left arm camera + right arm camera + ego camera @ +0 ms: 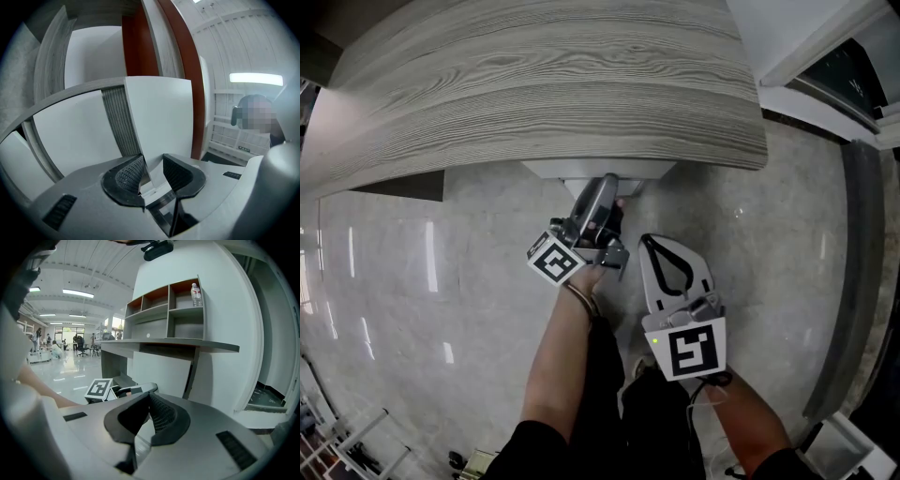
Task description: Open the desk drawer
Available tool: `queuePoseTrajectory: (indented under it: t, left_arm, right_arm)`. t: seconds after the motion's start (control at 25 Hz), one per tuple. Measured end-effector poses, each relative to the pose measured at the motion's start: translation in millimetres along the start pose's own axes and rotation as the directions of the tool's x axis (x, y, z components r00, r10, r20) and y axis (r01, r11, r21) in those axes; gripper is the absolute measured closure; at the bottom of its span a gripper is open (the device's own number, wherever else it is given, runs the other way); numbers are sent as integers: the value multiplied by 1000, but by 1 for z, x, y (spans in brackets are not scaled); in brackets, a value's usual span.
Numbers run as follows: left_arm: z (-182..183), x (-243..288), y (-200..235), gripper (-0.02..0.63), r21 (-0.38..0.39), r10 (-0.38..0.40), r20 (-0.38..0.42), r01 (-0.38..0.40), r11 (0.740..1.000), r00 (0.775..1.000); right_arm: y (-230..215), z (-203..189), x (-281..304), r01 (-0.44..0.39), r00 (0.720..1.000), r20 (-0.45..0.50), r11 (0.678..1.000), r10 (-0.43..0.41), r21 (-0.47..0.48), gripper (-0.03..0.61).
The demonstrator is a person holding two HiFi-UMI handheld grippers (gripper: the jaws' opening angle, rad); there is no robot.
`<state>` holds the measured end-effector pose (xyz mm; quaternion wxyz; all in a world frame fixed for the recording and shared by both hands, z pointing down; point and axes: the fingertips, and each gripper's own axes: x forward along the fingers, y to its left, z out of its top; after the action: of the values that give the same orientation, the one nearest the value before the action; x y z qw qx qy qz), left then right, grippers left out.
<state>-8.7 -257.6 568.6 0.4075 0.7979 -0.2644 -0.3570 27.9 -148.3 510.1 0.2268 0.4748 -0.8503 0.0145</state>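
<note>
Under the grey wood-grain surface [544, 84], the drawer [598, 172] sits shut, tucked just below the surface's front edge. The left tongs [152, 161] reach up to it and stand at a middling gap about the edge of the white drawer front [161, 117]. One ribbed pad [130, 172] lies against that edge, while a sliver of space seems to remain at the other. The right tongs [149, 397] hang back near the person's body, closed tip to tip on nothing.

No knob or pull shows, so the edge of the front is probably the only place to take hold. The board looks stiff and will not give, but its smooth painted face is likely slippery under the pads. It calls for a deep, square bite well onto the ribbing rather than a pinch at the tips. The drawer should slide on runners, so a straight pull towards the person suits it, since a skewed pull could jam it. What it holds, and so how heavy it is, cannot be judged from here.
</note>
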Motion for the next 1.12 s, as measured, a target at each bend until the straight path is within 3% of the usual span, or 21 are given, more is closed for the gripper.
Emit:
queuePoseTrajectory:
  t: [1.12]
  left_arm:
    - [-19,-44,-26,479,-16,54,-36,-55,998,998]
  right_arm:
    - [33,12,-31,-27,999,-25,1000,27,-14,572]
